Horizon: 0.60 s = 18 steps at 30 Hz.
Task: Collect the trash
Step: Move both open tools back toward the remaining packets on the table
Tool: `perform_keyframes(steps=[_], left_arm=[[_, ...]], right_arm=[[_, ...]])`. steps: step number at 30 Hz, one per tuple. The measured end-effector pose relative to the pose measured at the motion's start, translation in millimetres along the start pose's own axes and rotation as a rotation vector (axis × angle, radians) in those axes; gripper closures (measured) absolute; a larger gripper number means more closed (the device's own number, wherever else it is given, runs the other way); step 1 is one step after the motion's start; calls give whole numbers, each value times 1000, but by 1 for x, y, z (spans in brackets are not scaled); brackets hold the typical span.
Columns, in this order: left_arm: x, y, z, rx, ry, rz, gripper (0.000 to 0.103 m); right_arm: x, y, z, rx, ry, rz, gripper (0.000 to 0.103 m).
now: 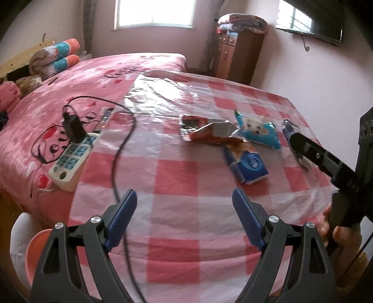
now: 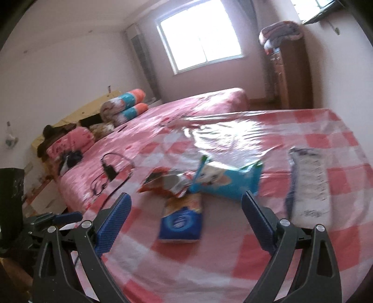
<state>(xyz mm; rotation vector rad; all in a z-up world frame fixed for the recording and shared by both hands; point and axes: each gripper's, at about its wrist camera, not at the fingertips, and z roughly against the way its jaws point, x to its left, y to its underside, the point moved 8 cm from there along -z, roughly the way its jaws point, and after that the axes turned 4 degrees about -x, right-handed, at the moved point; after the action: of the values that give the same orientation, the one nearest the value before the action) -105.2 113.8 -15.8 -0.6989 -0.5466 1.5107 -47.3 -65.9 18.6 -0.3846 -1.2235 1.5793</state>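
Plainly spread wide: left gripper (image 1: 184, 198), blue ribbed pads apart, nothing between them, poised above the red-and-white checked plastic sheet (image 1: 177, 177) covering the near end of the bed. Likewise gaping and empty: right gripper (image 2: 186, 202), aimed over the same checked sheet (image 2: 256, 256); seen from the left wrist view as a black arm (image 1: 319, 158) reaching in from the right edge, gripped by a hand (image 1: 338, 235) at the lower right.

Just ahead of both, lying on the sheet in a loose cluster: a blue-and-orange crumpled snack packet (image 1: 247, 163) (image 2: 181, 221) nearest; behind it and touching, a torn red foil bag with silver lining (image 1: 205, 130) (image 2: 165, 181); beside that, a light-blue snack wrapper with a cartoon print (image 1: 258, 130) (image 2: 228, 181). Off to the right, slightly apart, a dark-blue and silver foil wrapper (image 1: 291, 130) (image 2: 307, 184), partly hidden by the right gripper in the left wrist view.

Further left, on the pink printed bedspread (image 1: 46, 111): a white power strip with blue sockets (image 1: 72, 158), a black charger plugged in (image 1: 74, 128), its black cable (image 1: 119, 151) trailing across the sheet. At the bed's far end, rolled orange-and-teal quilts (image 1: 56, 56) (image 2: 126, 105). Beyond, a bright window (image 1: 155, 12) and a wooden cabinet topped with folded blankets (image 1: 237, 53).
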Motion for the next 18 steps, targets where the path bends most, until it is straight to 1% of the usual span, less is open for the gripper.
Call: perform_keyframes(steps=[3, 5, 9, 11, 14, 18], left_arm=[[-12, -5, -9, 6, 17, -3, 19], [-17, -10, -15, 16, 33, 17, 19], [-29, -19, -28, 41, 104, 95, 19], [-37, -25, -35, 55, 156, 143, 19], [-46, -33, -48, 70, 206, 198, 19], [-49, -43, -73, 93, 214, 253, 19]], right_arm=[[-18, -5, 4, -19, 40, -17, 9], [-28, -8, 5, -21, 49, -34, 9], [-55, -12, 7, -13, 93, -64, 9], [-66, -13, 7, -6, 106, -81, 9], [-84, -14, 9, -2, 140, -105, 9], [-106, -15, 10, 5, 163, -139, 9]])
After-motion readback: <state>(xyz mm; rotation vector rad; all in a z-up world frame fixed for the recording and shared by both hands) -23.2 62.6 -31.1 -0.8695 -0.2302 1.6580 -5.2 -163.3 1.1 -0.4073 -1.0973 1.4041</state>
